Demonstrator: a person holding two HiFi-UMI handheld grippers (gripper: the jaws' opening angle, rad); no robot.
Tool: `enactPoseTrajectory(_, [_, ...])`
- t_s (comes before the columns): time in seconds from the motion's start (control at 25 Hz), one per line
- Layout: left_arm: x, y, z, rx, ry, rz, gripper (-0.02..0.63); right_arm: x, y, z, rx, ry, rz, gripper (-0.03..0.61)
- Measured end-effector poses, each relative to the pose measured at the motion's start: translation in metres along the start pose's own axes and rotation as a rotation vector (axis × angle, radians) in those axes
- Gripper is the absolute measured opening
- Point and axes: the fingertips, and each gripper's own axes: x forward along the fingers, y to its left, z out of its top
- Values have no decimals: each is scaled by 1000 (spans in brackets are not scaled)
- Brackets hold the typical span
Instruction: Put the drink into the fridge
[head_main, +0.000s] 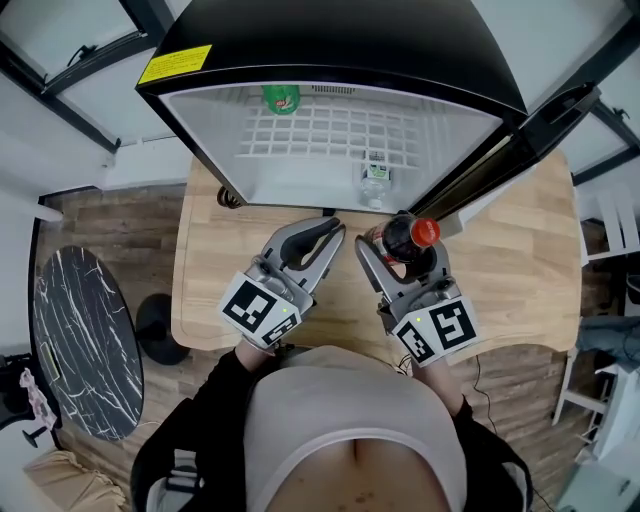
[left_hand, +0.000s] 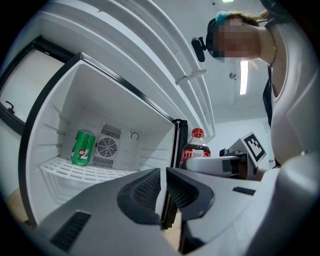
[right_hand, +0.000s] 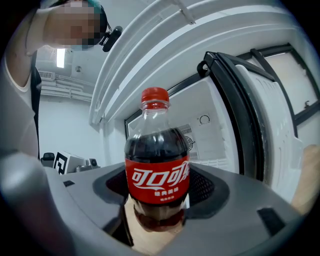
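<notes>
1. We've got the fridge (head_main: 330, 40): a glossy black shell and an all-white inside, including the white grid shelf. There's a yellow sticker (head_main: 175, 63) on its top left corner.
2. The can (left_hand: 82, 148) at the back of the fridge is bright green with white lettering.
3. Just in front of the fridge, the cola bottle (right_hand: 157, 170) has a red cap, a red label with white characters, and a near-black drink.
4. The left gripper (head_main: 325, 232) and right gripper (head_main: 400, 245) are both grey, and we see black-and-white square markers on each.
5. The table (head_main: 520, 270) under the fridge is pale wood grain.
6. Left of the fridge, the round table (head_main: 85, 340) is black with white marble veins, on a brown plank floor (head_main: 130, 230).
</notes>
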Motion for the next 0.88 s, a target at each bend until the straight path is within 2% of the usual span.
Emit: enactPoseTrajectory(0.88, [-30, 40, -1, -21, 8, 39, 40, 81, -19, 30, -20, -3, 0, 327])
